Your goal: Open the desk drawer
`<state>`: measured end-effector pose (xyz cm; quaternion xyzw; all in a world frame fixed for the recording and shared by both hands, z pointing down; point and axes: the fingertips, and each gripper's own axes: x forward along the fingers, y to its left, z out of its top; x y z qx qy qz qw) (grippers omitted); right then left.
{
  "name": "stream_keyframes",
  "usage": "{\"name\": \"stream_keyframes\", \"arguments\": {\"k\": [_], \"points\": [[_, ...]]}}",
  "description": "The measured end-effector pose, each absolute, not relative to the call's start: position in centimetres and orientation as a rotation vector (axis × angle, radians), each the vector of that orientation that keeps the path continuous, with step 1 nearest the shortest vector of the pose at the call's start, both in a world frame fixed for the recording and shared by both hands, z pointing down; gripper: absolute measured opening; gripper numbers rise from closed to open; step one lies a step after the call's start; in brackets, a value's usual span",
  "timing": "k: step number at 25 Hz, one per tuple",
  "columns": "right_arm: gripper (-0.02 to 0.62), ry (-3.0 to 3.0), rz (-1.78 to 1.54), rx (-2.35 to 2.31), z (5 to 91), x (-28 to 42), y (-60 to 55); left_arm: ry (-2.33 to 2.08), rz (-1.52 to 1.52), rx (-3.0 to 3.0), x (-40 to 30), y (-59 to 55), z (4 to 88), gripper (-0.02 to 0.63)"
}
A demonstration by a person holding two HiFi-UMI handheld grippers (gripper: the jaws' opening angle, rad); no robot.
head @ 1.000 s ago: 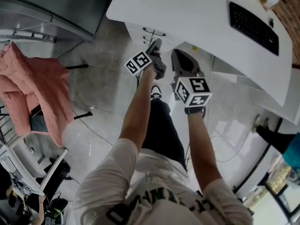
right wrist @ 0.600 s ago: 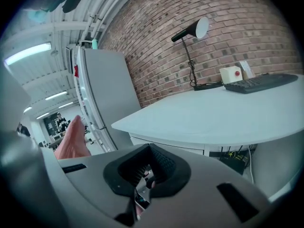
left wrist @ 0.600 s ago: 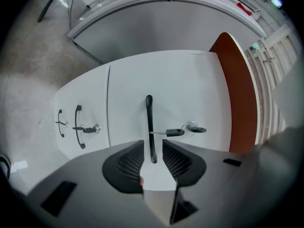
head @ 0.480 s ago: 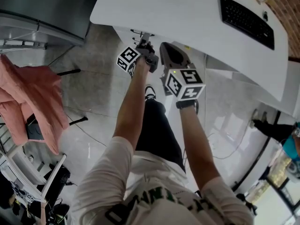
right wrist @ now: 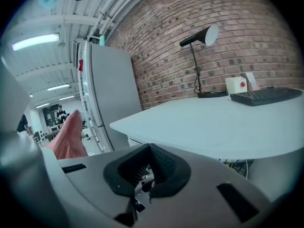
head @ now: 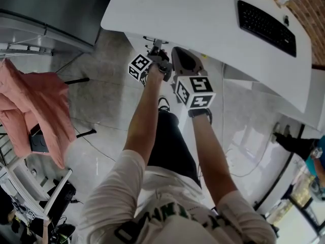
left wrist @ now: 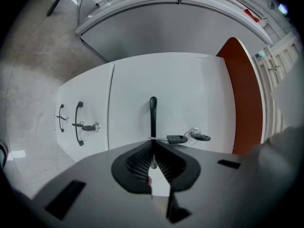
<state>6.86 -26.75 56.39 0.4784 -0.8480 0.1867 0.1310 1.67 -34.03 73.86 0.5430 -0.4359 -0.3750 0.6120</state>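
The drawer (left wrist: 190, 89) sits in a white cabinet under the near edge of the bench (head: 203, 14). In the left gripper view its front looks flush with the neighbouring drawer (left wrist: 90, 99) at nine o'clock. Its black handle (left wrist: 152, 110) runs toward twelve o'clock from the left tool (left wrist: 152, 140). That tool's jaws have just been closing and now pinch the near end of the handle between their ribbed pads. A black-headed key (left wrist: 176, 139) sticks out of the drawer front just at three o'clock of the jaw tips. The neighbouring drawer carries a second handle (left wrist: 78, 122) and a second key (left wrist: 88, 126). The right tool (right wrist: 149, 148) is held just beside the left one, at its three o'clock in the head view. Its jaws are together with nothing between them, and it is aimed toward the bench edge; whether it touches anything I cannot tell. On the bench a keyboard (head: 266, 20) lies at one o'clock in the head view, and a desk lamp (right wrist: 199, 46) stands by the brick wall (right wrist: 256, 23). A pink jacket (head: 35, 105) hangs at nine o'clock, well apart from the bench.
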Motion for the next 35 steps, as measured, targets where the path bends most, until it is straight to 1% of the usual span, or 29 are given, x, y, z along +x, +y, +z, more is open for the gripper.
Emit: {"name": "stream_keyframes", "arguments": {"k": [18,35], "points": [[0.0,-2.443,0.556,1.38,55.5,7.3,-24.4,-1.008,-0.832,1.207,0.5,-27.7,73.9,0.014],[0.0,-2.327,0.599,1.426,56.4,10.4,-20.5,-1.001,-0.776,1.155,-0.8,-21.8,74.0,0.014]]}}
